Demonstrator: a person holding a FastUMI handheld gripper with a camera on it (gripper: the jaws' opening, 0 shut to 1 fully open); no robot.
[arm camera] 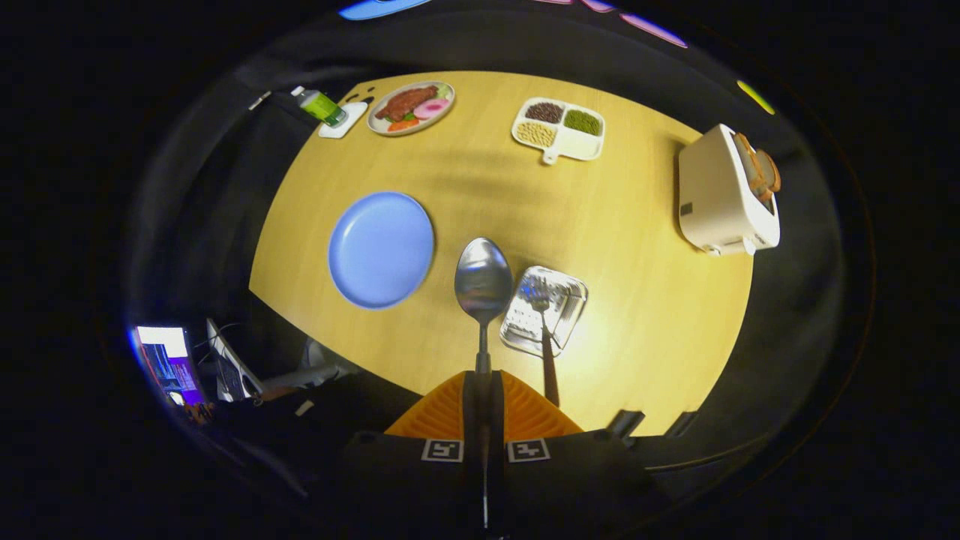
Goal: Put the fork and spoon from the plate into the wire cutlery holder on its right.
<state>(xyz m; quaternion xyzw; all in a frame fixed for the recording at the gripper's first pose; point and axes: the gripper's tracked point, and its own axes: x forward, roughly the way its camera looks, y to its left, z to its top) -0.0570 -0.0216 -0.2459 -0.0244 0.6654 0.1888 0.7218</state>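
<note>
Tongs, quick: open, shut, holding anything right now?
Tongs: shut on the spoon handle, bowl held out ahead above the table, beside the wire cutlery holder with the fork inside.

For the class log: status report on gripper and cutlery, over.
Gripper shut on silver metal spoon, held above table. Dark-handled fork already in clear wire cutlery holder. Round blue plate bare. Nothing blocking holder.

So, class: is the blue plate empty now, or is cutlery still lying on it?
Empty. The blue plate is bare; the fork stands in the wire holder, and the hand-held gripper is shut on the spoon.
</note>
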